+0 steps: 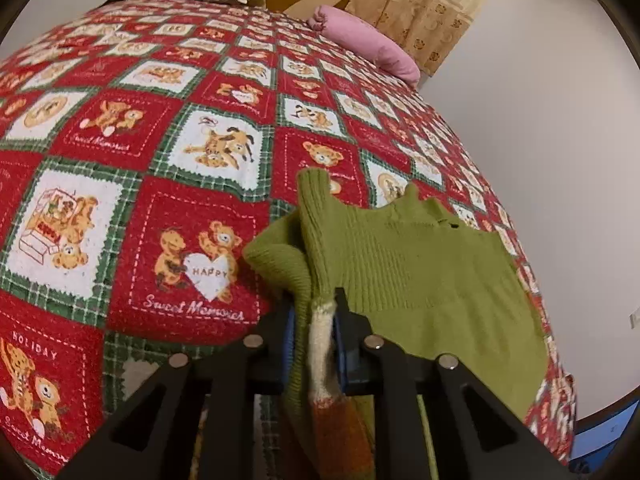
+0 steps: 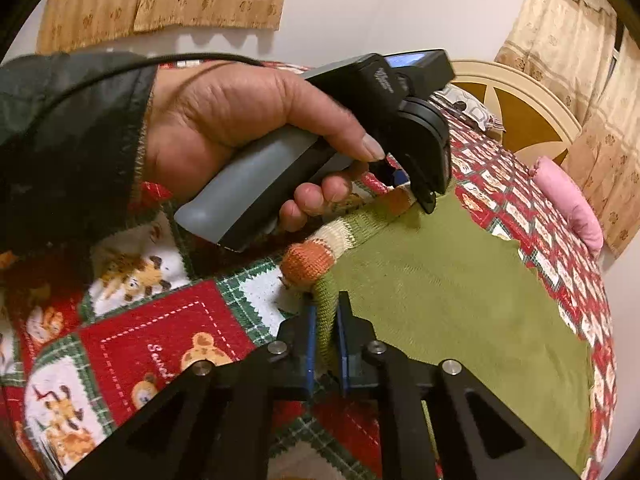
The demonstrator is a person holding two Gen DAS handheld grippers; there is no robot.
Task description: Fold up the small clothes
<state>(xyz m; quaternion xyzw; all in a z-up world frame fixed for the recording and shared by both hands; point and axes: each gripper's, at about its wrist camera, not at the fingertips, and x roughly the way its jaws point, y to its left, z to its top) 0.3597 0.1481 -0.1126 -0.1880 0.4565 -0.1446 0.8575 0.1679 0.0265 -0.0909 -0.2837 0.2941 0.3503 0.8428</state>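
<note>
Bear-print quilt (image 1: 132, 128): left gripper (image 1: 320, 316) and right gripper (image 2: 328, 320) each pinch green sweater (image 1: 420, 272) hem.

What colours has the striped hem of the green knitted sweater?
Orange, cream and green stripes on the striped hem, seen best in the right wrist view.

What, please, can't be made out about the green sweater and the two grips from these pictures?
- Left wrist view: the green sweater hem, hidden behind the left gripper.
- Right wrist view: sweater's near edge below the right gripper, hidden by its fingers.
- Both views: the sleeves' layout.
</note>
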